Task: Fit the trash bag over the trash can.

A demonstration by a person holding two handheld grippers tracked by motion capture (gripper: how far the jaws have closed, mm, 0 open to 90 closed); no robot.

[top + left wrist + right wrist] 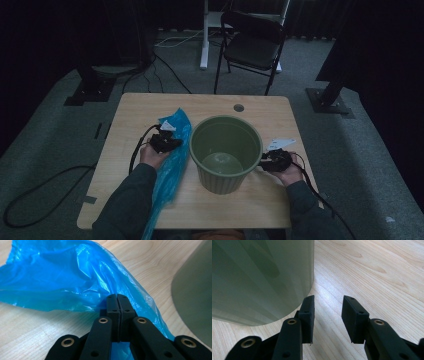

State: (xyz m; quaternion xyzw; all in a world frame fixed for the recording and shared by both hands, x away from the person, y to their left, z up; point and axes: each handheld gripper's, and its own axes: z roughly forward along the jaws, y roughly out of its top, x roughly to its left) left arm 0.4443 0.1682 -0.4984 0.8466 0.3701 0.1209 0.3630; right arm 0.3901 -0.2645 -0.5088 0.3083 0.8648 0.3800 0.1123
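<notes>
Dark grey-green sleeves cover both forearms. Each black tongs (167, 142) (274, 159) has brass-ringed screw holes, a white plate on top, and a black cable trailing behind.

Crumpled translucent blue plastic bag (172, 155) lying lengthwise on the table, just left of upright, empty, ribbed green plastic bucket (226, 150), pinched at one fold.

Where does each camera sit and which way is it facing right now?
High view: above the person's side, looking forward and down on the table; both forearms and tools show.
Left gripper view: rides the left tool, jaws shut on the blue bag.
Right gripper view: rides the right tool, jaws open beside the green bucket.
All three share the bucket and tabletop.
</notes>
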